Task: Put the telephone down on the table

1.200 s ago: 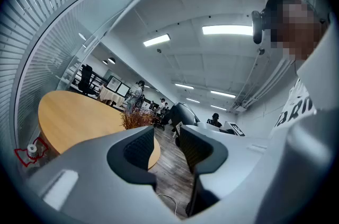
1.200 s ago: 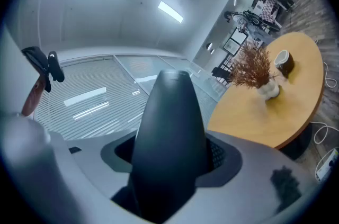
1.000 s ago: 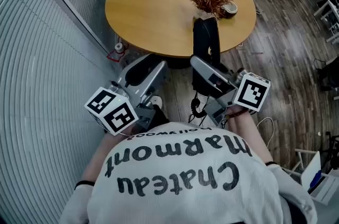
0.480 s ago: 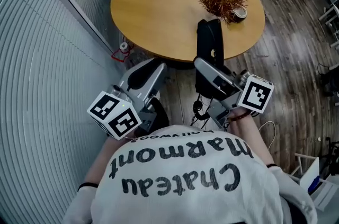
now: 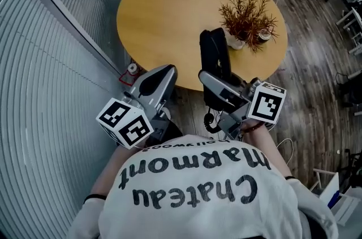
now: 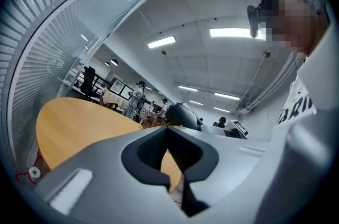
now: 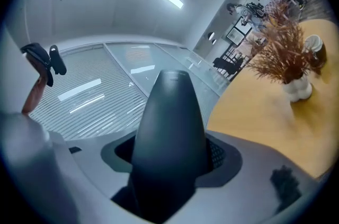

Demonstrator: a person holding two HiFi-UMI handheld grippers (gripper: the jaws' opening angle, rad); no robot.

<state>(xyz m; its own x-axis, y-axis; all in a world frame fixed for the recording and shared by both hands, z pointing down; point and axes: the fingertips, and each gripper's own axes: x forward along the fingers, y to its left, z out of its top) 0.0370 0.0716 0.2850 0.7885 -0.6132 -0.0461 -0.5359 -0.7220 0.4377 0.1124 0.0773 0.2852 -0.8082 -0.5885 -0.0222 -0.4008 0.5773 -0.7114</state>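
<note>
The telephone [image 5: 212,54] is a black handset; its far end reaches over the near edge of the round wooden table [image 5: 164,12]. My right gripper [image 5: 213,81] is shut on its lower part. In the right gripper view the handset [image 7: 168,133] fills the gap between the jaws and points up. A dark coiled cord [image 5: 210,119] hangs under that gripper. My left gripper [image 5: 159,76] hovers just short of the table's near edge, left of the handset. In its own view the left gripper [image 6: 168,130] is shut with nothing in it.
A dried plant in a small white vase [image 5: 247,20] stands on the table just right of the handset, with a small cup [image 5: 263,36] beside it. A ribbed glass wall [image 5: 51,62] runs along the left. Wooden floor and office furniture lie to the right.
The handset and my right gripper have shifted left of the plant, which was straight ahead of them before. The left gripper stays at the table's near edge.
</note>
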